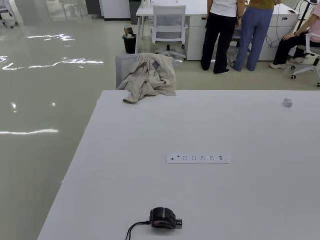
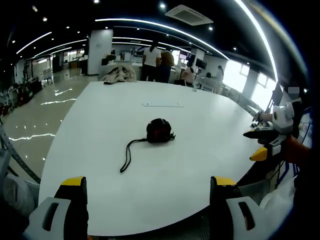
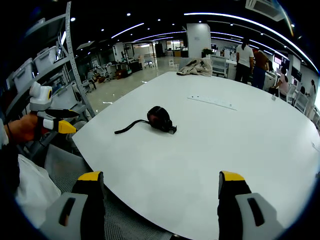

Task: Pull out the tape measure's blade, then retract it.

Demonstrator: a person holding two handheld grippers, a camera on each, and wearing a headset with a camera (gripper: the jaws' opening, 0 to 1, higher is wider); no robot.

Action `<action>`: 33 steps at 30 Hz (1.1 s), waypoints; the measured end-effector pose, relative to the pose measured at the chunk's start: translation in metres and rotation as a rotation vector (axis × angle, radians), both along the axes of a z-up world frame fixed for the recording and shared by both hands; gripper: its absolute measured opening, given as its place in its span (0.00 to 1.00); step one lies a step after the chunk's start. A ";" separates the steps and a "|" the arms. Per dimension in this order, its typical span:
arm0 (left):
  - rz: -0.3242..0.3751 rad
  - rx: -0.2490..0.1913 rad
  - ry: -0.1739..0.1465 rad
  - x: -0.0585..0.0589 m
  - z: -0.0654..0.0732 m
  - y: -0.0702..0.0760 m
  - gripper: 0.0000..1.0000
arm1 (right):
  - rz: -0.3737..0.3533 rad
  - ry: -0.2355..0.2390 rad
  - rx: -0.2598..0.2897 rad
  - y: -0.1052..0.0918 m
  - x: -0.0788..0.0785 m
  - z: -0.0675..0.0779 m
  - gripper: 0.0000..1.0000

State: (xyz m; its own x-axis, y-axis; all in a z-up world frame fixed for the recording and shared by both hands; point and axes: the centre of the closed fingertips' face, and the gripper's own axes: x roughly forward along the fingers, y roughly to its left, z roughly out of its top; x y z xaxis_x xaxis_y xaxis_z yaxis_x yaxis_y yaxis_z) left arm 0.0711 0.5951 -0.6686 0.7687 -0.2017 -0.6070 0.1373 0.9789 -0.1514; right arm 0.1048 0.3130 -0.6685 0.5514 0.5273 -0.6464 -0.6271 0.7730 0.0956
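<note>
In the head view, the tape measure (image 1: 165, 218) is seen lying untouched near the front edge of the desk (image 1: 125, 150), with no blade drawn out. In the left gripper view, the left gripper (image 2: 149, 182) is held short of it, jaws spread and empty. In the right gripper view, the right gripper (image 3: 160, 177) is likewise spread. The pull seems not yet begun; the case must first be reached and pinched.

All 3 views face forward, sharing the tape measure (image 1: 163, 218)

Bright, even light. Ceiling strip lights (image 2: 150, 21) glare on glossy floor (image 1: 50, 100) left of table (image 1: 225, 130); windows (image 2: 260, 92) right of table blown out. Tape measure (image 1: 163, 218) shadow faint. Fisheye edges bent, soft.
</note>
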 end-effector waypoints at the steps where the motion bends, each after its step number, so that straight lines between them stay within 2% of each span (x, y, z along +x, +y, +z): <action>1: 0.004 0.000 -0.004 0.001 0.001 0.000 1.00 | 0.000 -0.004 0.003 0.000 0.001 0.001 0.97; 8: 0.012 0.000 0.001 0.001 -0.001 0.001 1.00 | 0.010 -0.004 0.006 0.004 0.004 0.003 0.97; 16: 0.014 -0.002 0.011 -0.004 -0.004 0.000 1.00 | 0.016 0.010 0.004 0.006 -0.002 -0.002 0.97; 33: 0.005 0.003 0.008 -0.007 -0.005 -0.003 1.00 | 0.014 0.018 -0.003 0.000 -0.009 -0.007 0.95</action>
State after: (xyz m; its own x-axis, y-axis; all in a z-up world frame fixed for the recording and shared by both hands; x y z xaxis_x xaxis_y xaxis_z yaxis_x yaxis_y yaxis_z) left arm 0.0644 0.5917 -0.6737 0.7646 -0.1961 -0.6139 0.1312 0.9800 -0.1495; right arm 0.0954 0.3131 -0.6751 0.5321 0.5330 -0.6579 -0.6362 0.7644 0.1047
